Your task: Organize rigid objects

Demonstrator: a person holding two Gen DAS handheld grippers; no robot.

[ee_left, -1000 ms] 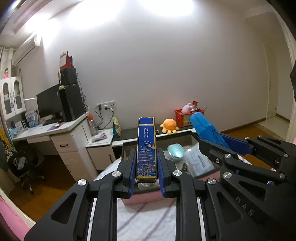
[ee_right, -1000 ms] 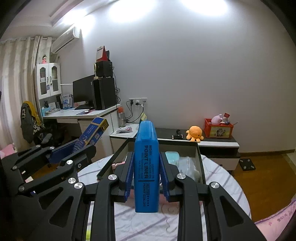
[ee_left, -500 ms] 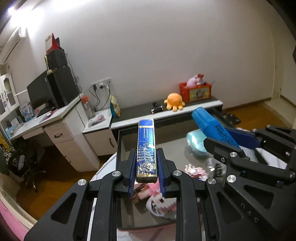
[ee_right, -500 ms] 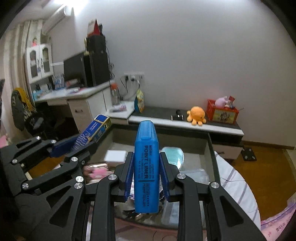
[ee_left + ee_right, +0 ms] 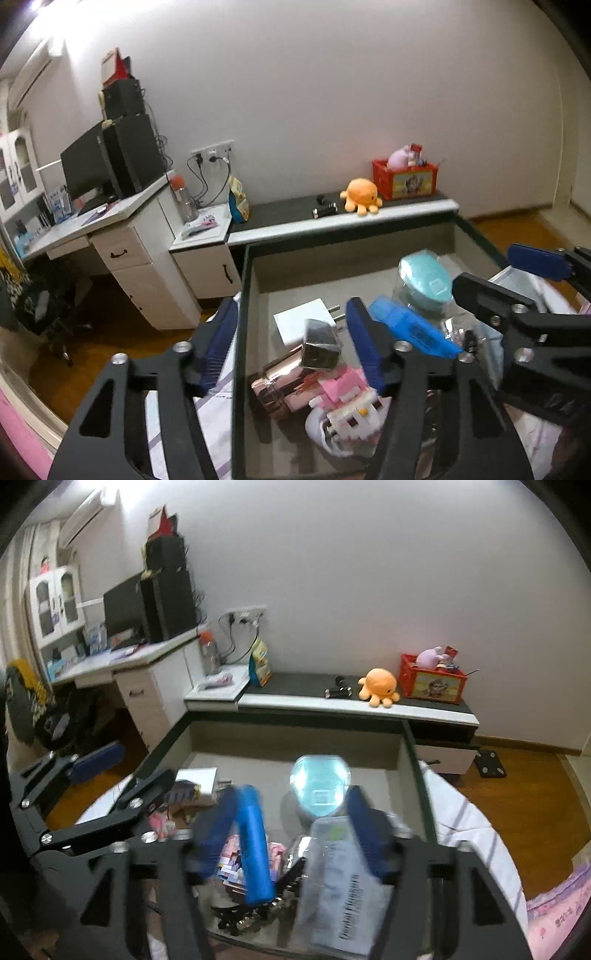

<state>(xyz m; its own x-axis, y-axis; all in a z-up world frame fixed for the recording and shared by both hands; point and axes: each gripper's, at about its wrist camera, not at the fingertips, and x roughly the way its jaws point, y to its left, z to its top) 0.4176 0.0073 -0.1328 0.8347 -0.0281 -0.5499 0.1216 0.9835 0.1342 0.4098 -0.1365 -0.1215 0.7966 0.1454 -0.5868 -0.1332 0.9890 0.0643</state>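
The blue marker case (image 5: 253, 843) lies tilted in the storage box (image 5: 413, 753), long axis running away from the camera. The right hand-held gripper (image 5: 291, 834) and the left hand-held gripper (image 5: 291, 347) have just been opening; their jaws stand apart, gripping nothing.

In the tray (image 5: 242, 332), the marker (image 5: 410, 326) lies right of the white charger (image 5: 301, 321).

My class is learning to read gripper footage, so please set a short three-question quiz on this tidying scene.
1. True or false: the right gripper clamps the blue marker.
2. Which plush sits on the low cabinet? A orange octopus; B brown bear; C green frog.
3. What colour is the crate beside it?
Key: 1 false, its jaws have just been opening and the marker lies loose between them; 2 A; 3 red.
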